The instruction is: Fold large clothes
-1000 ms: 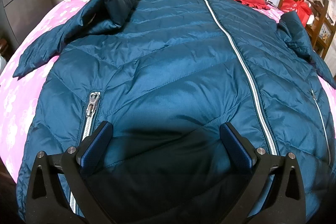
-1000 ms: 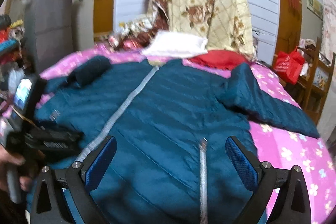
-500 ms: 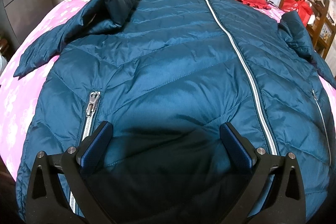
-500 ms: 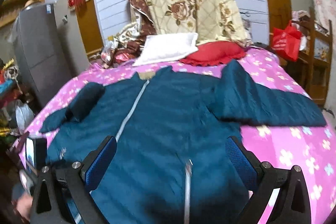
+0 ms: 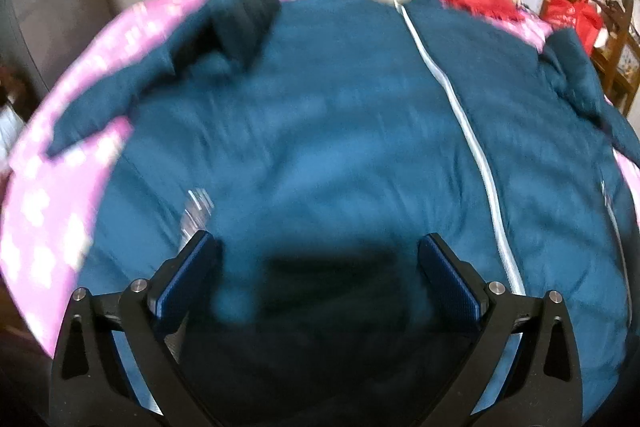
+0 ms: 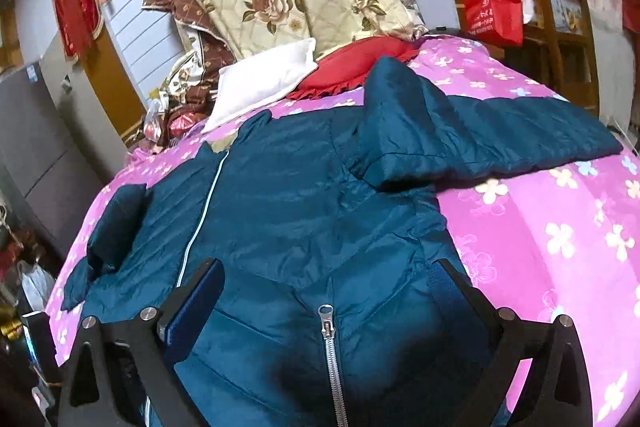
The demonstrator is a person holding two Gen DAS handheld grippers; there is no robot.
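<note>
The jacket point(image 6: 304, 211) lies zipped and face-up on the bed point(image 6: 560, 235), sleeves out. It looks puffy, light and slick — I'd pinch a hem or cuff. My right claw point(image 6: 324, 307) hangs wide apart over the pocket zip; my left claw point(image 5: 318, 279), also apart, hovers above the hem — holding nothing

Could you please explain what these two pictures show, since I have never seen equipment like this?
A person holds one two-finger tool in each hand; each carries a wide-angle camera looking along its fingers. The blurred picture is from the left tool, the sharp one from the right tool. Both are open and hold nothing. Below them a large teal quilted jacket lies spread, zipped, on a pink flowered bedsheet. A white pillow and a red cushion lie beyond its collar.
</note>
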